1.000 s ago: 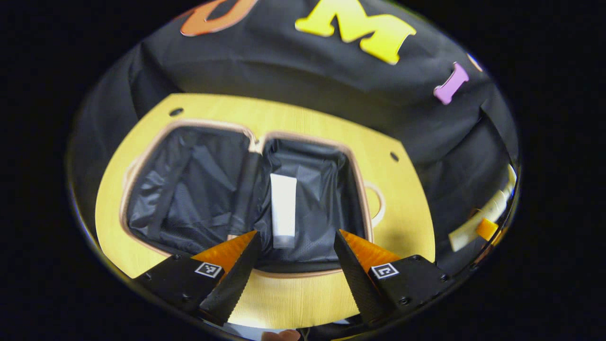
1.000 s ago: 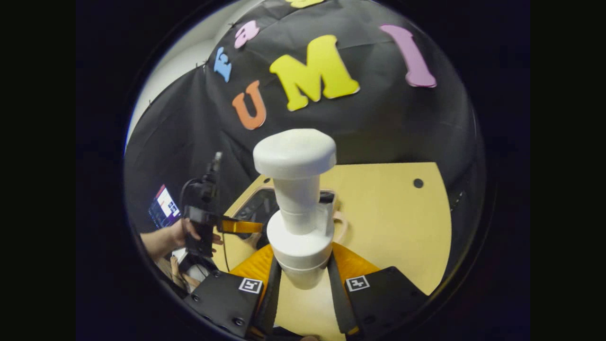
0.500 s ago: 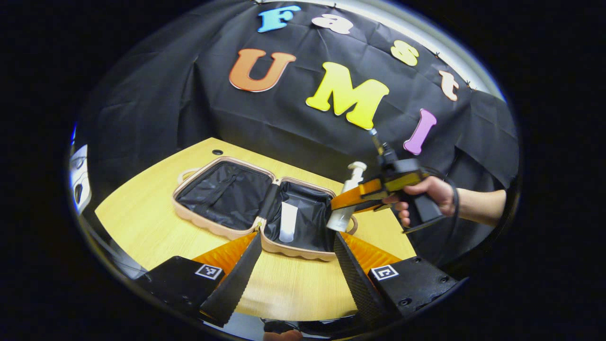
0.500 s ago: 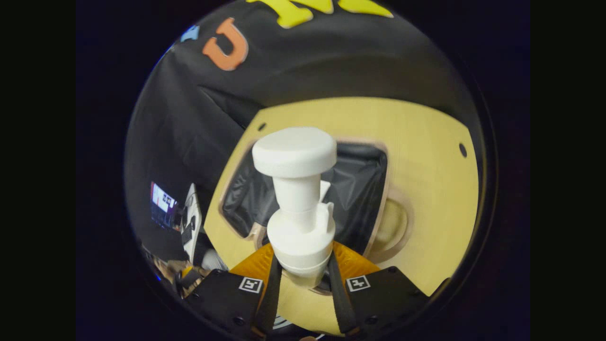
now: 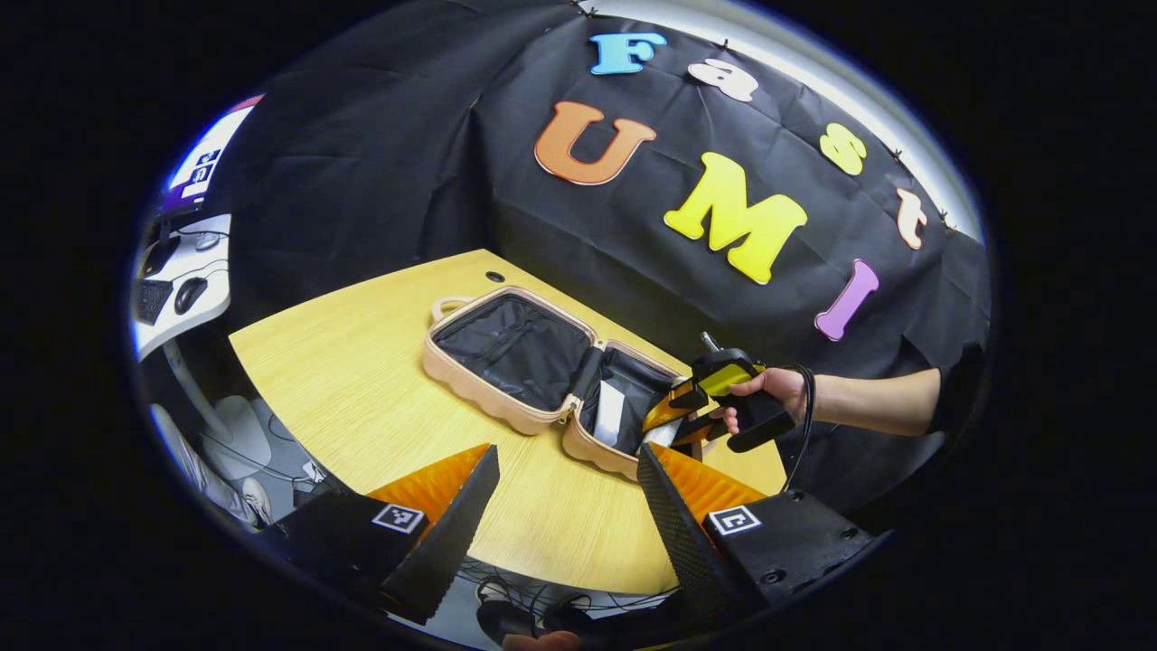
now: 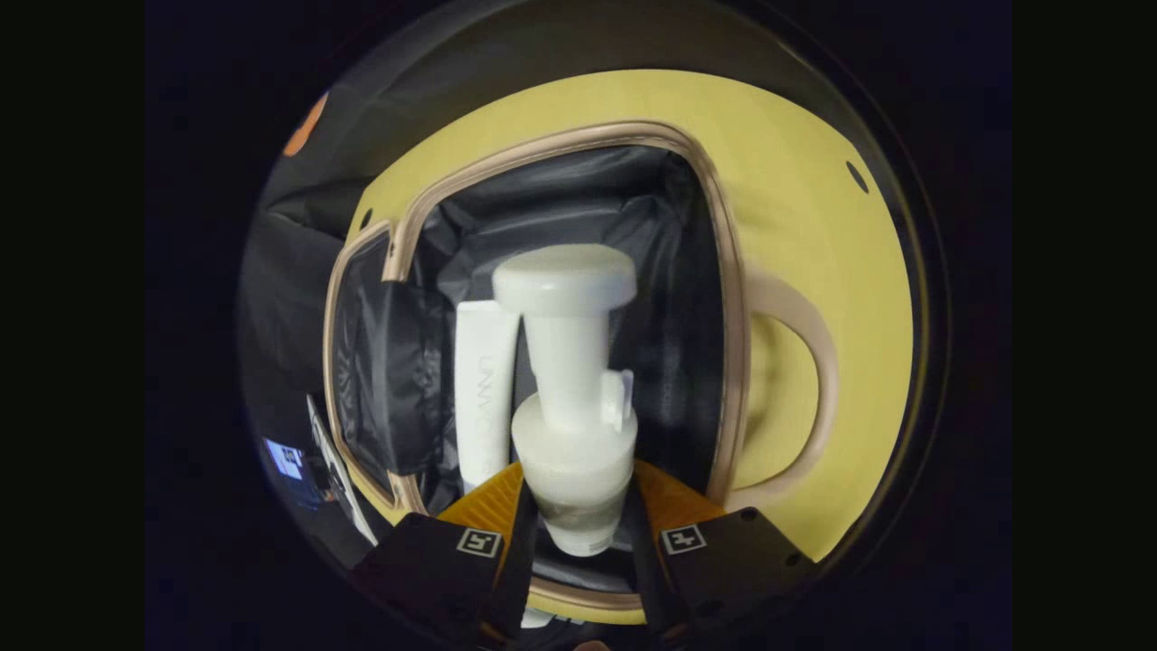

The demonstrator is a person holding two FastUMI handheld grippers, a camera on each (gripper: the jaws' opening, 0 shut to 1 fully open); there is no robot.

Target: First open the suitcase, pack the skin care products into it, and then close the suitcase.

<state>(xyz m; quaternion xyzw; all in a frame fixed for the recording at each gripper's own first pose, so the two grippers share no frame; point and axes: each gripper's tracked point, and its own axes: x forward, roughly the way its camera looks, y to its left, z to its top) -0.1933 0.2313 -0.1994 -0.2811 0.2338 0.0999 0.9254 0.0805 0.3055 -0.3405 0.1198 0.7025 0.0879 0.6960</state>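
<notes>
We see a light wooden desk (image 5: pixel 380 398) with a small round hole near its far edge, set against a black cloth wall (image 5: pixel 380 181). On it lies the beige suitcase (image 5: pixel 506 411), spread open flat so that both black-lined halves face up, a loop handle at each outer end. A white tube (image 6: pixel 484 389) lies lengthwise in the right-hand half. To the left of the desk we make out a pale work surface with a keyboard and a mouse (image 5: pixel 190 291), and cables on the floor below.

Our left gripper (image 5: pixel 565 470) hangs above the desk's near edge, its fingers spread wide with nothing between them. Our right gripper (image 6: pixel 574 515), held by a hand (image 5: pixel 768 391), has its fingers clamped on the white pump bottle (image 6: pixel 571 425), which sits over the suitcase's right half, just beside the tube.
</notes>
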